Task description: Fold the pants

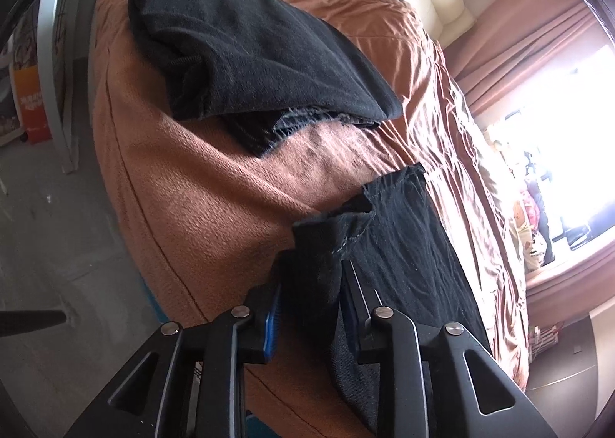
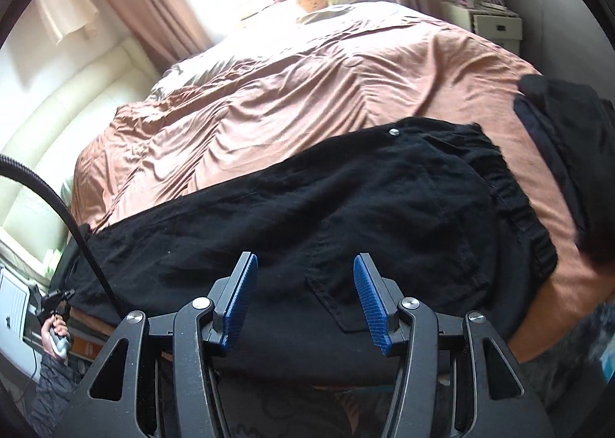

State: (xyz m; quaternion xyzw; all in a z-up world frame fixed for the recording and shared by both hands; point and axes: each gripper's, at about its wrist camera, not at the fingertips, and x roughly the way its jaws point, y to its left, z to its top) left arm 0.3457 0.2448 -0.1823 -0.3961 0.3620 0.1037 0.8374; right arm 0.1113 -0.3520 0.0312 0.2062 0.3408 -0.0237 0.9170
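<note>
Black pants (image 2: 346,199) lie spread across the brown bedcover (image 2: 288,84), waistband with a metal button (image 2: 394,131) to the right. My right gripper (image 2: 305,257) hovers open just above the seat of the pants, blue pads apart with nothing between them. In the left wrist view the pants' leg end (image 1: 403,246) lies near the bed's edge. My left gripper (image 1: 313,276) stands partly open, with the bunched hem between its fingers but not squeezed.
A pile of folded black garments (image 1: 250,46) sits further up the bed. Another dark garment (image 2: 569,153) lies at the right edge. A cream headboard (image 2: 57,111), a nightstand (image 2: 496,27) and curtains surround the bed. A person's hand (image 2: 57,334) shows low left.
</note>
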